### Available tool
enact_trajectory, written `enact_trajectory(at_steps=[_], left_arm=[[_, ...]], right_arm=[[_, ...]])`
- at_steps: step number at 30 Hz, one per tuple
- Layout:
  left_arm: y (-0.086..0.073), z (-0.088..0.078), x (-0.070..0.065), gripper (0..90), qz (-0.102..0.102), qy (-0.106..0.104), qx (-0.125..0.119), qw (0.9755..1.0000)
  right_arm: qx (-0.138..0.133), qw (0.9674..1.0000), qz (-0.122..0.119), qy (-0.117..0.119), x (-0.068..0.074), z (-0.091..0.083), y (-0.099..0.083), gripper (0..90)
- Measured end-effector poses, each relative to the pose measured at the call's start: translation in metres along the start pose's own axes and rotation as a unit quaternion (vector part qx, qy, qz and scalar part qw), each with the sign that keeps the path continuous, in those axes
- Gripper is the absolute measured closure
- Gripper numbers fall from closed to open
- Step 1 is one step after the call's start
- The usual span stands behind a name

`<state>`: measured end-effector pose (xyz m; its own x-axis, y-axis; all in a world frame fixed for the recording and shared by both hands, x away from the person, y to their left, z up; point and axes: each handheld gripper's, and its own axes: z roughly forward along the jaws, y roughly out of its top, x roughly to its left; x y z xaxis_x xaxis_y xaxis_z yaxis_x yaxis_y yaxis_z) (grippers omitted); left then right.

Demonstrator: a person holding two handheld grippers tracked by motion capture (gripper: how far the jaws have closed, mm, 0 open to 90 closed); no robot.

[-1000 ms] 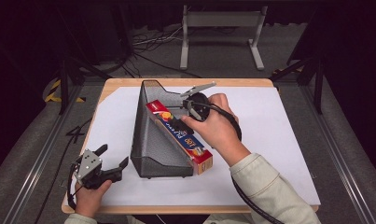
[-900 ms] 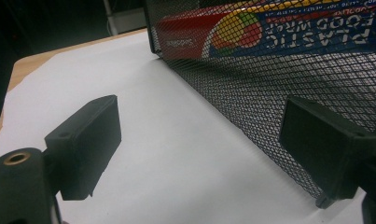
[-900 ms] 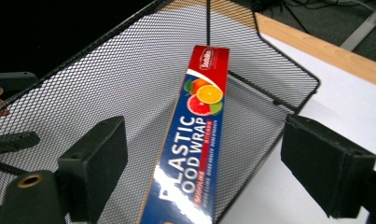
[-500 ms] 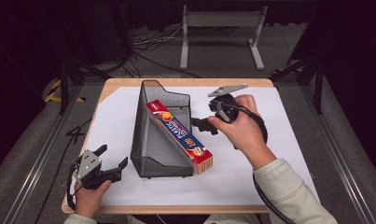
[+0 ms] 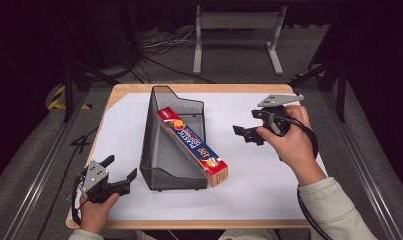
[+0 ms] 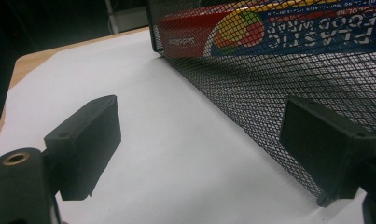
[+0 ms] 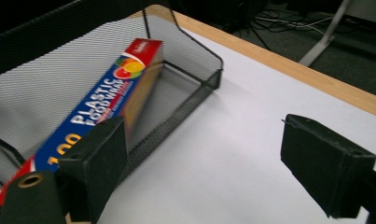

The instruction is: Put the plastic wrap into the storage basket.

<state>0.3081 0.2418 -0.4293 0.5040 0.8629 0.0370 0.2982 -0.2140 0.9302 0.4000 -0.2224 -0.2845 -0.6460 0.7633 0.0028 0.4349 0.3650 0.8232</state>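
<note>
white table sheet; right gripper now farther from wrap box, jaws apart, empty

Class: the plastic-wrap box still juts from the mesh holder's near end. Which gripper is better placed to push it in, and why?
Probably the left gripper: open, it sits near the black mesh holder's near end, where the blue-and-red plastic-wrap box juts out. The right gripper hangs farther off.

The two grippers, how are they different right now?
The left gripper sits low at the table's near corner, beside the mesh holder; the right gripper is raised farther back, away from the holder and the wrap box. A grey plate tops each. Both are open and hold nothing.
</note>
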Motion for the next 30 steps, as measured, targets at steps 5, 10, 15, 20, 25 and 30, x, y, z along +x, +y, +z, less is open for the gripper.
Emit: enact_trajectory(at_steps=[5, 10, 15, 20, 25, 30], left_arm=[[0.000, 0.000, 0.000, 13.7, 0.001, 0.000, -0.001, 1.0000], [0.000, -0.001, -0.001, 13.6, 0.000, 0.001, 0.000, 1.0000], [0.001, 0.000, -0.002, 13.5, 0.002, 0.001, -0.001, 1.0000], [0.000, 0.000, -0.002, 13.3, 0.001, 0.002, -0.003, 1.0000], [0.000, 0.000, -0.001, 13.2, 0.001, 0.002, -0.004, 1.0000], [0.001, 0.000, -0.001, 13.1, -0.002, 0.001, -0.008, 1.0000]], right_arm=[[-0.019, 0.9998, 0.004, 0.003, -0.021, -0.009, -0.023, 15.1], [-0.037, 0.9993, 0.001, -0.003, -0.036, -0.015, -0.049, 15.1], [-0.047, 0.9988, 0.011, -0.003, -0.044, -0.017, -0.074, 15.1], [-0.051, 0.9985, 0.020, -0.001, -0.051, -0.016, -0.104, 15.1], [-0.042, 0.9990, 0.014, -0.005, -0.056, -0.010, -0.136, 15.1], [-0.040, 0.9991, 0.009, -0.008, -0.058, -0.004, -0.156, 15.1]])
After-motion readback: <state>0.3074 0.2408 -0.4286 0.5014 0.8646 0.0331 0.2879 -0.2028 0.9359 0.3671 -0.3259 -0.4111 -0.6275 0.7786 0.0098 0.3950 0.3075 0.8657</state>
